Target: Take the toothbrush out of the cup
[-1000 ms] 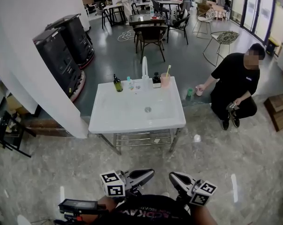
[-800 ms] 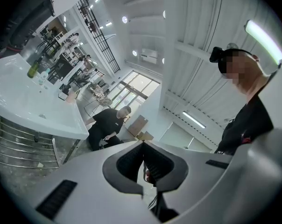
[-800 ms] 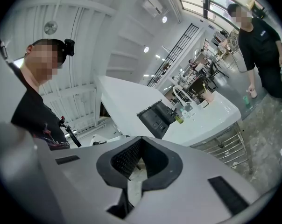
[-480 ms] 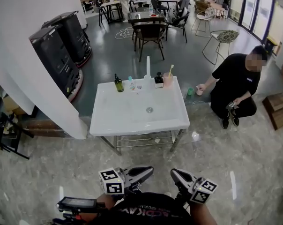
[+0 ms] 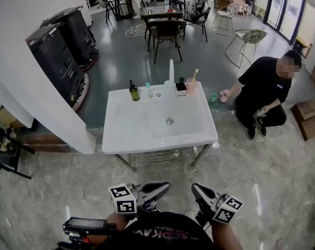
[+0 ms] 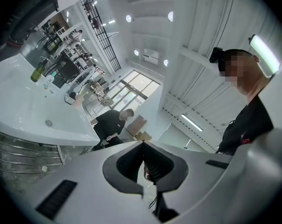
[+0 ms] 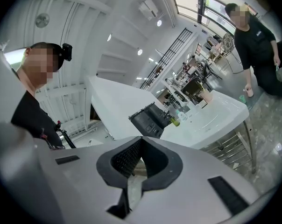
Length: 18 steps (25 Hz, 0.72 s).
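Approach step, judged: left gripper (image 5: 166,186) and right gripper (image 5: 195,188), both closed on nothing, sit at 6 o'clock, well apart from washbasin (image 5: 147,137); toothbrush (image 5: 194,74) stands in cup (image 5: 191,87) at its 1 o'clock corner; next move likely needs reaching in, jaws parted.

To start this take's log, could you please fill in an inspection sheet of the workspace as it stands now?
Surface: white sink on a metal frame, with a drain in the middle.
Job's things: toothbrush stands in the pink cup on the back rim, right of the faucet; not yet taken out.
Clutter: green bottle, small clear bottle and black box along the back rim.
Grippers: left gripper and right gripper both shut on nothing, well short of the sink.
Cables: nothing seen near the sink.
Surroundings: person crouching on the floor right of the sink; black cases at left; chairs behind.
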Available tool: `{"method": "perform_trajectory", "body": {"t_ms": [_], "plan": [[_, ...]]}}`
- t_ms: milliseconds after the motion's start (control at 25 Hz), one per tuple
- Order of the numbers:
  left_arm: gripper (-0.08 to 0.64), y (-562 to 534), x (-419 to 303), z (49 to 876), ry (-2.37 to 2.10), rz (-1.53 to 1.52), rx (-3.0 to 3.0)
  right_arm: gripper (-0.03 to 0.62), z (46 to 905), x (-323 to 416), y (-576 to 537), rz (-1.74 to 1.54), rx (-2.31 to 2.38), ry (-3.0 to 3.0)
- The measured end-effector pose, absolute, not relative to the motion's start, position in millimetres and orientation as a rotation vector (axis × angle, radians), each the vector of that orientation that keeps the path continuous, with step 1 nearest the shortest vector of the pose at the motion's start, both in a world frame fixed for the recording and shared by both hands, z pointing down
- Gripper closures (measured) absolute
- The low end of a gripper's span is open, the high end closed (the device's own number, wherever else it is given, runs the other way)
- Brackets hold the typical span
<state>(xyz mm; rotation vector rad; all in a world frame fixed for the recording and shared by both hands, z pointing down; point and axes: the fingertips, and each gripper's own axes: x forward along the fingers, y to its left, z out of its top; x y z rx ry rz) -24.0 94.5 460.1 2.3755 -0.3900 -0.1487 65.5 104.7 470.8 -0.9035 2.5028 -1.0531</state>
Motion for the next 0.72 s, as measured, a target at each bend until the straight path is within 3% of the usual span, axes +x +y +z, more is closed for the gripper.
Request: {"method": "perform_trajectory", "body": {"t_ms": [720], "plan": [[0.552, 42, -77, 472, -0.268, -0.115, 2.388, 0.583, 475, 21, 48, -1.015, -1.051, 2.421]]}}
